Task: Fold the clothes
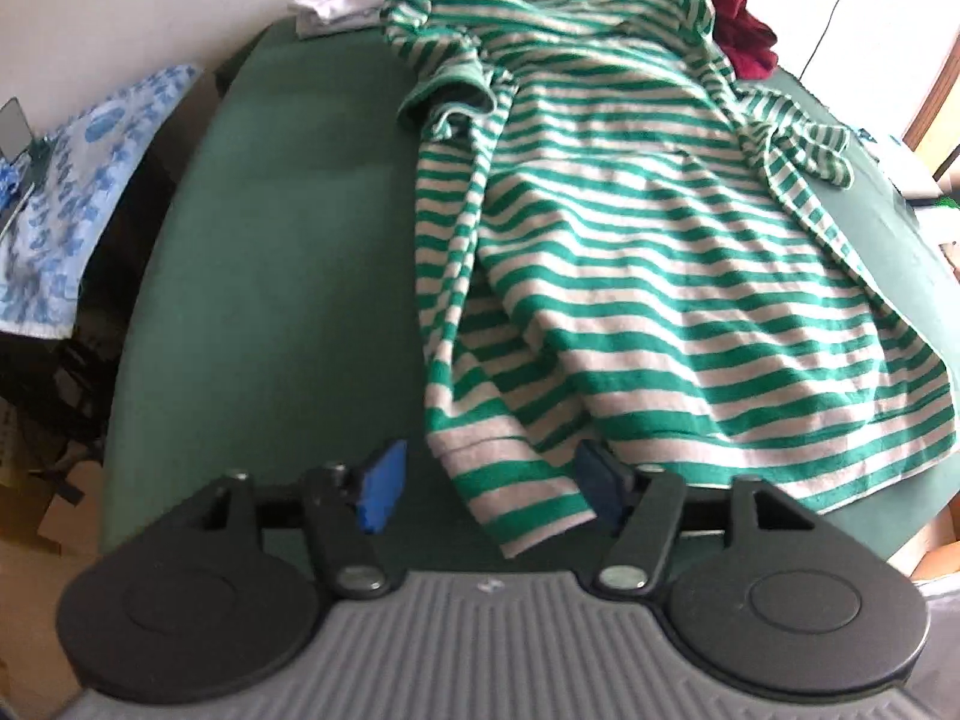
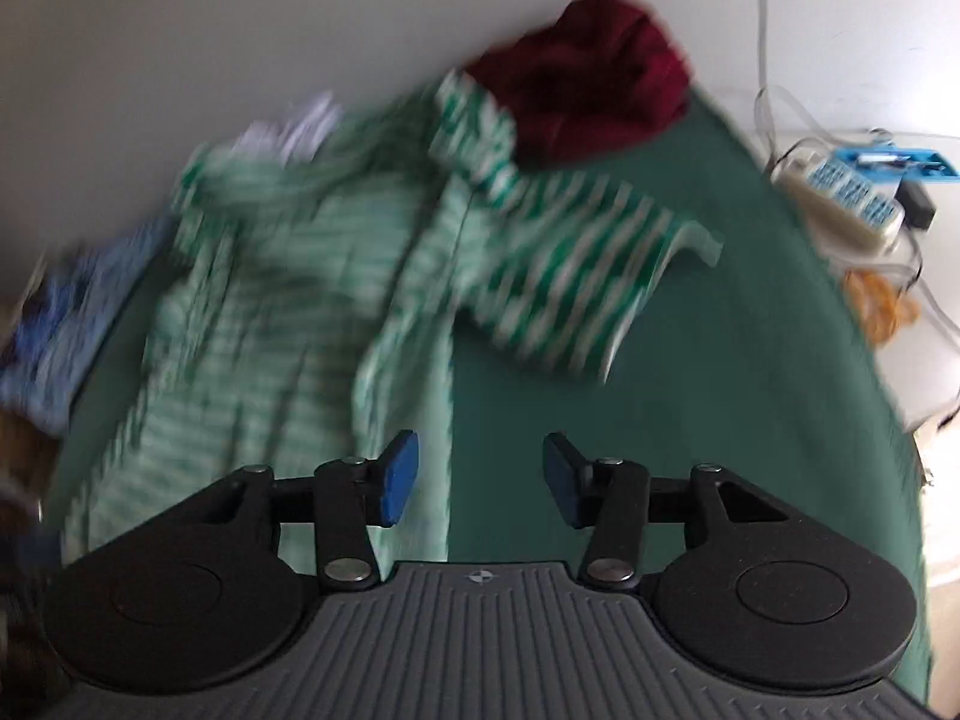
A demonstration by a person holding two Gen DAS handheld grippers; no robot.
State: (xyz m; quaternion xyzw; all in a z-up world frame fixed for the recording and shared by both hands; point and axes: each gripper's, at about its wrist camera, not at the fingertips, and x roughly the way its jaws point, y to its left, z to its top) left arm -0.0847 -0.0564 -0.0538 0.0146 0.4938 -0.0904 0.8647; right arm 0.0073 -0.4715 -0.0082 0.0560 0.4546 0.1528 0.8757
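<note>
A: Where's the striped shirt (image 1: 630,228)?
B: Spread on the green table (image 1: 288,228), its near cuff between the left gripper (image 1: 489,489)'s parted fingers, unpinched.
A: The right gripper (image 2: 480,480)?
B: Fingers apart, empty. That view is blurred; a maroon garment (image 2: 588,78) hides the collar.

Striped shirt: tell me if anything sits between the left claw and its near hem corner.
Nothing visible does. The left claw stands open with the near hem corner of the striped shirt already lying between its pads, on the green table cover. The maroon garment sits far back, at the collar end.
</note>
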